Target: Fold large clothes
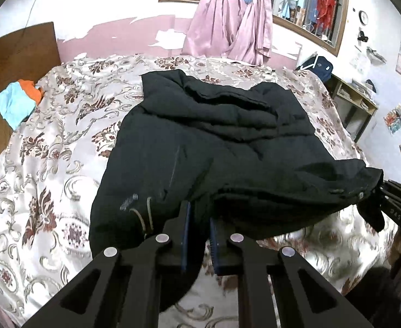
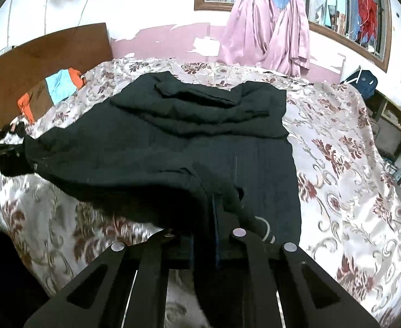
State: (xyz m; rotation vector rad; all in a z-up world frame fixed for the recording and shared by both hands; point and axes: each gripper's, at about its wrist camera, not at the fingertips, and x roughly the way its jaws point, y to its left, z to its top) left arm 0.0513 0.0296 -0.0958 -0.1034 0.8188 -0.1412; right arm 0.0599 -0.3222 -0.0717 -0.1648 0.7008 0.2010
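A large black jacket (image 1: 214,136) lies on a bed with a floral cover (image 1: 50,164). Its near edge is lifted off the bed. My left gripper (image 1: 200,218) is shut on the jacket's near hem. My right gripper (image 2: 203,213) is shut on the jacket's hem (image 2: 173,164) at the other near corner. The right gripper also shows in the left wrist view (image 1: 392,199) at the right edge, holding the cloth. The left gripper shows in the right wrist view (image 2: 6,158) at the left edge. The jacket's far part lies rumpled, with a sleeve folded over it.
A wooden headboard (image 1: 17,49) stands at the far left with blue and orange clothes (image 1: 17,101) beside it. Pink curtains (image 1: 227,22) hang at the window behind the bed. A wooden shelf (image 1: 356,104) and a dark bag (image 1: 318,65) stand to the right.
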